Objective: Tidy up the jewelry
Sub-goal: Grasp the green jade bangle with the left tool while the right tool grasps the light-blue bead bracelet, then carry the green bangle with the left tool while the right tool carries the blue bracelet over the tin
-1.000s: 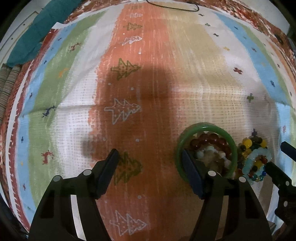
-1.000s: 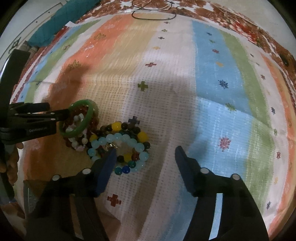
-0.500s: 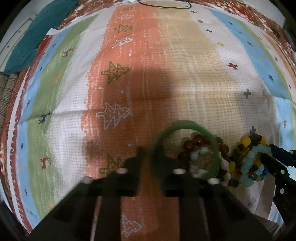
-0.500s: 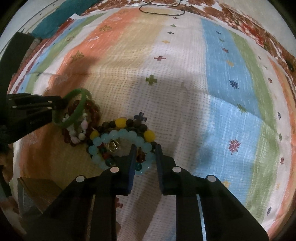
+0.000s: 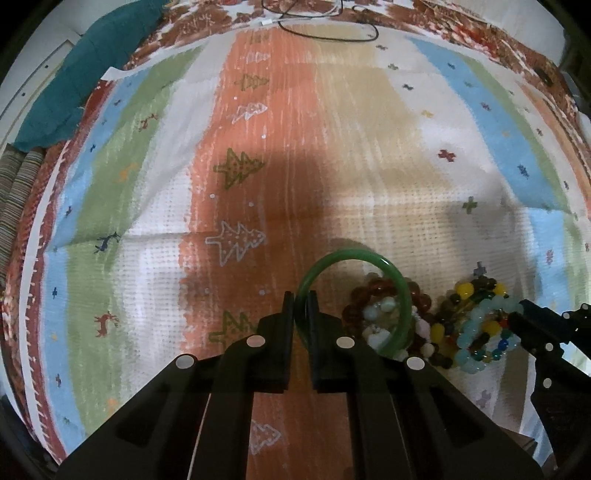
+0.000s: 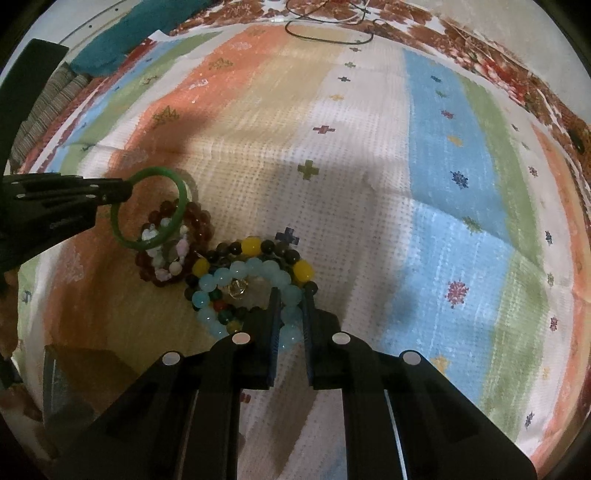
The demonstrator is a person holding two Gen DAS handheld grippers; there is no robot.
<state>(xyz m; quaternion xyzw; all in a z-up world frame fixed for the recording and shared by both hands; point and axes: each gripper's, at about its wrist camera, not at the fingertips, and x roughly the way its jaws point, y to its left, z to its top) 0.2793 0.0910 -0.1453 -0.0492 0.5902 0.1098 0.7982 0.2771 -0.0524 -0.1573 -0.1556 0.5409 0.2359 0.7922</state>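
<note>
My left gripper (image 5: 301,295) is shut on the rim of a green bangle (image 5: 347,254), which hangs tilted just above the pile of bracelets. In the right wrist view that left gripper (image 6: 125,190) holds the bangle (image 6: 183,201) over a dark red bead bracelet (image 6: 199,221) and a white-pink one (image 6: 173,254). My right gripper (image 6: 291,291) is closing, its pads pressing a light blue bead bracelet (image 6: 255,266) that still lies on the cloth. A dark bracelet with yellow beads (image 6: 251,243) lies tangled under it. The left wrist view shows the right gripper (image 5: 515,317) at the light blue bracelet (image 5: 476,317).
A striped, patterned cloth (image 5: 258,166) covers the whole surface. A teal fabric (image 5: 92,74) lies at the far left edge and a black cable (image 5: 325,35) loops at the far edge. A dark box (image 6: 81,380) sits near my right gripper's left side.
Both grippers went from open to shut. The left one closed on the green bangle's rim and lifted it off the pile. The right one closed on the light blue bracelet.
</note>
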